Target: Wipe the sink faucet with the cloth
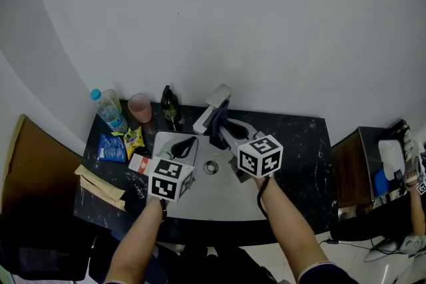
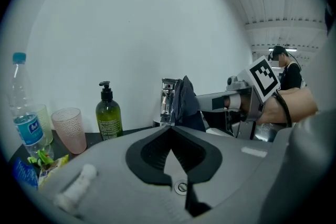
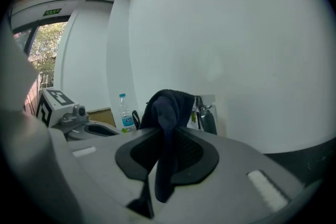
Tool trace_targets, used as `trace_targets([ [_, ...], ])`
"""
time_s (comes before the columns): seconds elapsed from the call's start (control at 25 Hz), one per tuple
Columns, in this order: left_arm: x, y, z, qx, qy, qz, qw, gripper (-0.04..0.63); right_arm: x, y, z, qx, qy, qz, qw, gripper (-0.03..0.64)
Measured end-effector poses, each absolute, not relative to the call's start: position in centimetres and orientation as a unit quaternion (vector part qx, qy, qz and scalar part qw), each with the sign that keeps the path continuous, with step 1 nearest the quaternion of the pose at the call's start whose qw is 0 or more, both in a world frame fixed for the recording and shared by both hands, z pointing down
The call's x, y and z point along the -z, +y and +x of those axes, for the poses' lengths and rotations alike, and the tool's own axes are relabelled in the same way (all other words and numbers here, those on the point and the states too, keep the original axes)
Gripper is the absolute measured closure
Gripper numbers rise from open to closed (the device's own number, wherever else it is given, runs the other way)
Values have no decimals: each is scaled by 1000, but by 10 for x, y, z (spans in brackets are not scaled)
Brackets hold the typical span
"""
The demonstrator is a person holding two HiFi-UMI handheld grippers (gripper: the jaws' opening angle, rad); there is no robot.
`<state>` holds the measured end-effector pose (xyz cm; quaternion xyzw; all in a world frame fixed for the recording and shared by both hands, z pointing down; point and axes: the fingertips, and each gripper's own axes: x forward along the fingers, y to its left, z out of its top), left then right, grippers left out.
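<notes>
Right tongs (image 3: 164, 136) clenched on the cloth (image 3: 167, 107): dark fabric wadded above the tips, a loose tail hanging down through the jaws

Left tongs (image 2: 170, 131) clenched with nothing between them, hovering over the sink (image 1: 219, 196), aimed at the faucet (image 2: 168, 102)

Cloth sits at the faucet. In the left gripper view it looks pressed against the chrome body's right side, though I can't confirm firm contact

Handling, my read:
- cloth is light, limp and has no stiffness; only the wad right at the tips will carry pressure, the tail just drags
- grip point looks sensible: mid-cloth, bunched, with padding ahead of the tips. Taking hold at a corner would leave a floppy flag
- faucet is rigid, fixed and smooth chrome, so the fabric should slide easily with light pressure
- risks: the tail snagging on the lever or spout, and the wad creeping out so hard tips rub the chrome

Bottles and a cup on the tabletop (image 1: 306, 143) stand left of the sink, apart from the faucet
</notes>
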<state>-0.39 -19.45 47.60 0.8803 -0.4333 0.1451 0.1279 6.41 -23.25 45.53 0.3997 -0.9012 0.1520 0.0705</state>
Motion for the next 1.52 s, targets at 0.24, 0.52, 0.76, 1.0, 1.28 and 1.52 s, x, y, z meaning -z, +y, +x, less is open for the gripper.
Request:
trace_targets([
  [0.24,-478,-182,-12,-148,-437,878,128,594,-460,-203,42,-147,-913,371,80,561],
  [0.52,-481,-182,-26,-149,-446,873,128,594,-452,-184,49,-133,-915,369,91,561],
  [0.76,-475,-187,-26,-144,-449,873,125,594,-447,-182,66,-123,-908,387,104,561],
  [1.0,-476,-191,-20,-145,-445,875,125,594,-450,-197,94,-130,-891,421,107,561],
  [1.28,-484,-200,-19,-151,-447,872,132,594,-419,-252,127,-102,-873,464,109,561],
  [1.52,-490,-204,-21,-158,-447,870,135,594,-383,-309,124,-34,-865,474,161,561],
])
